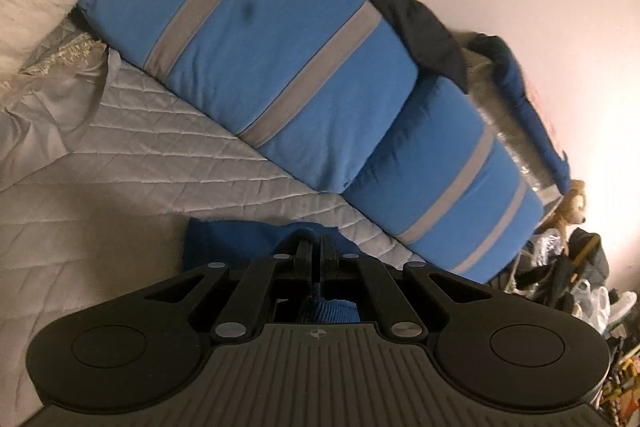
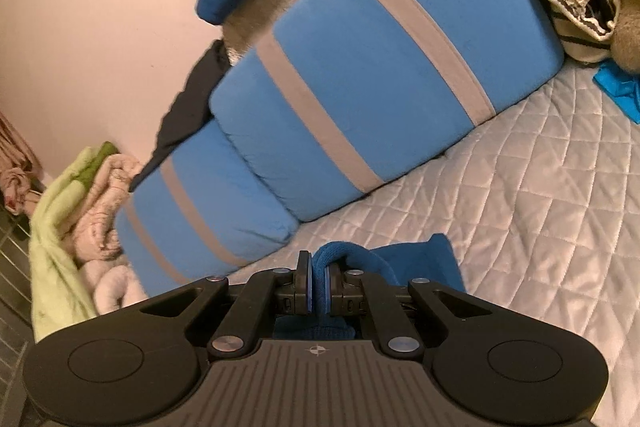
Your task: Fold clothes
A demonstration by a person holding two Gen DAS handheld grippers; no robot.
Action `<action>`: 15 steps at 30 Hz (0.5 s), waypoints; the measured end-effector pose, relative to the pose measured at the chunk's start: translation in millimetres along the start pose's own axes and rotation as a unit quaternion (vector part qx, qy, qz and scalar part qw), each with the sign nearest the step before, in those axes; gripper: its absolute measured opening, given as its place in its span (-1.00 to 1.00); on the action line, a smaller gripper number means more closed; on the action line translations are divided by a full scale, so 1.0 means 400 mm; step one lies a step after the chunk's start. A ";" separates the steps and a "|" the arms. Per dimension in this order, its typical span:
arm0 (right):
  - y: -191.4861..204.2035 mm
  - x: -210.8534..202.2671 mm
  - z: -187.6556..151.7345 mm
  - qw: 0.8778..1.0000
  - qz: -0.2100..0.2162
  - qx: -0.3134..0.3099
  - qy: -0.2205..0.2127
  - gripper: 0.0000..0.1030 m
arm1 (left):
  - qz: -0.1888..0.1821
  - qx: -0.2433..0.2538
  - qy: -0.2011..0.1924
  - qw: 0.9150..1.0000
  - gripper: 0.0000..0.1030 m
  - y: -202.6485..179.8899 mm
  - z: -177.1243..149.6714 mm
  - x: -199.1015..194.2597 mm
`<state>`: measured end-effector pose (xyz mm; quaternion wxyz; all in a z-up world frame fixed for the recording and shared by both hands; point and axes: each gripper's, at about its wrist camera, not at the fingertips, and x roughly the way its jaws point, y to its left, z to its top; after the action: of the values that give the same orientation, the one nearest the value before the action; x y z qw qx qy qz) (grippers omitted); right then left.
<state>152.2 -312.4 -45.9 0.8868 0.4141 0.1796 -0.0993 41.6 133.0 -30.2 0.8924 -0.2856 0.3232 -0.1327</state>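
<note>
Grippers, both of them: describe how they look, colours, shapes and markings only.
The left gripper and right gripper are alike: a matte black body with two rounded lobes, each bearing a circular disc, and a grey ribbed centre panel with a small crosshair mark. Black linkage bars with silver round pivots run forward to two narrow black fingers. The right gripper's pads show blue edges. No cables, hands or sleeves are visible.

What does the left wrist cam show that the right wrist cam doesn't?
Left wrist only: a tan plush toy beside clutter at the far right, and a dark spot on a cushion.

Right wrist only: a crumpled light green blanket at left, and a striped canvas tote bag at top right.

Both: blue cushions with grey stripes on the grey quilted bedspread, a dark garment draped behind them, and a claw, left and right, each shut on blue knit fabric.
</note>
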 end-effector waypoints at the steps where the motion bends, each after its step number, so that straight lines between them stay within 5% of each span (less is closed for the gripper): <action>1: -0.007 0.018 0.005 1.000 -0.005 0.000 0.003 -0.85 | 0.004 -0.002 0.004 1.000 -0.94 0.007 0.002 0.019; 15: -0.119 0.270 0.018 0.994 -0.082 -0.010 0.071 -0.85 | 0.051 -0.020 0.067 0.996 -0.93 0.118 0.022 0.253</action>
<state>237.4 -351.3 -118.2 0.8649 0.3950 0.2762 -0.1402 126.5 131.8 -103.4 0.8683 -0.2771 0.3992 -0.0996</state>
